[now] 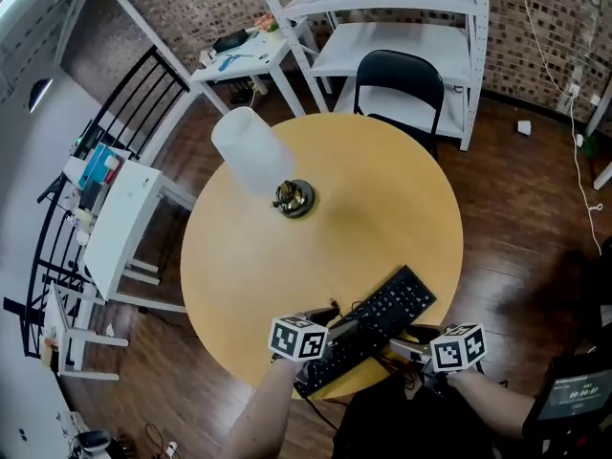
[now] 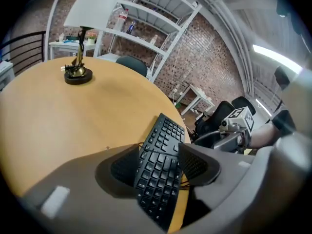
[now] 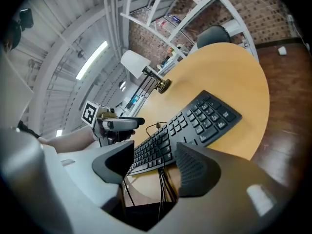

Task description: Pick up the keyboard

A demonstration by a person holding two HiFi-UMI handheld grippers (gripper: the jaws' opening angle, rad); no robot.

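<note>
On the near edge of the round table (image 1: 287,256), in the head view, the keyboard (image 1: 382,316) lies flat. Its long axis runs from near left to far right, and its near-left end appears to overhang.

Left gripper view: the left gripper (image 2: 158,165) stands wide open astride that end, pads not pressing.

Right gripper view: the right gripper (image 3: 153,162) is open and holds nothing. It faces the long front edge, and the cable (image 3: 161,194) shows in its gap.

Expect a light, stiff, smooth plastic body. Grip across the two long edges, clear of the cable.
</note>
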